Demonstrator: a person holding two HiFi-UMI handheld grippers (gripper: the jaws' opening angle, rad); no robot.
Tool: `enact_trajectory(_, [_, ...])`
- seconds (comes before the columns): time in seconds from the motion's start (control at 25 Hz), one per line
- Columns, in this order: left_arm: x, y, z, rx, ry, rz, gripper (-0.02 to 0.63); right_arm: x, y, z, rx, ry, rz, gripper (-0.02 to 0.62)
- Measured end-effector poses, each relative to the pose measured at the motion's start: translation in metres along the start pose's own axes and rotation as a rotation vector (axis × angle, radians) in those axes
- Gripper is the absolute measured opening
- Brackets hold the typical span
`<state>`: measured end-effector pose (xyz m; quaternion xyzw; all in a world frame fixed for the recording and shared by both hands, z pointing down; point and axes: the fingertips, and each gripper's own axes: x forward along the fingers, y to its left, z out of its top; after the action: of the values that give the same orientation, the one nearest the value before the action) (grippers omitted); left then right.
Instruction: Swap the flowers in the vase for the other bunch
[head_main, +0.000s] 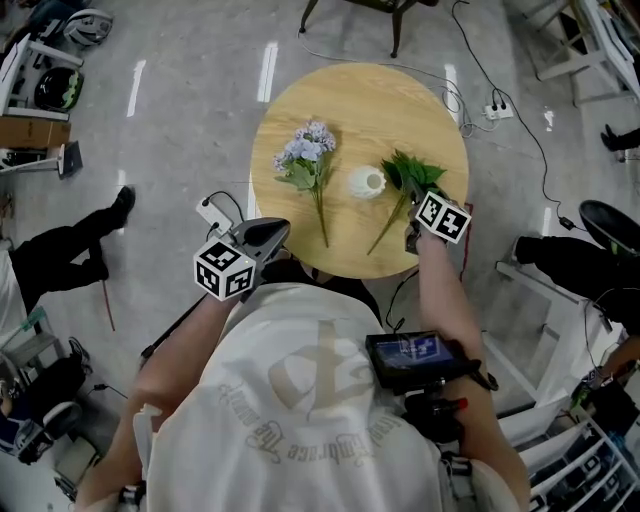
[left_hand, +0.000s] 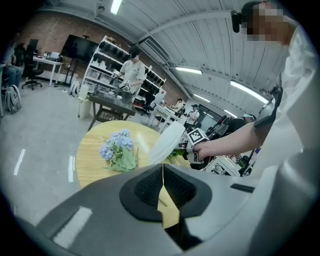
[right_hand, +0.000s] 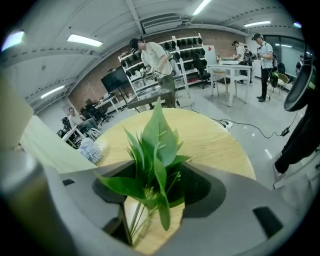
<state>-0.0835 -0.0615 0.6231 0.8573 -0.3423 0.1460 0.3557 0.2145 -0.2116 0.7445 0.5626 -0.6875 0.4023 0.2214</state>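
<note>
One view alone shows greenery (right_hand: 155, 155) inside the open right claw (right_hand: 151, 210)

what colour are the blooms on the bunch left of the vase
Pale lilac-blue flower bunch; clearest in the head view.

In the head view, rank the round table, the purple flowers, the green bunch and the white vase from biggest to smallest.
1. round table
2. purple flowers and green bunch: too alike to rank
3. white vase
</note>
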Motion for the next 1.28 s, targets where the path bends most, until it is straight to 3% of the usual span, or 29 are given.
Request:
enact_trajectory(0.12, [-0.002, 0.001, -0.001, -0.003, -0.003, 0.003, 0.009, -0.001, -0.004, -0.001, 0.018, -0.001, -0.01, 0.199])
enact_trajectory(0.52, [-0.005, 0.0, 0.001, -0.002, -0.005, -0.006, 0.009, -0.012, -0.003, -0.003, 0.058, -0.025, 0.0, 0.076])
enact_trajectory(1.28, [0.008, -0.014, 0.007, 0.052, 0.019, -0.086, 0.009, -0.049, 0.003, 0.003, 0.115, -0.116, 0.076, 0.029])
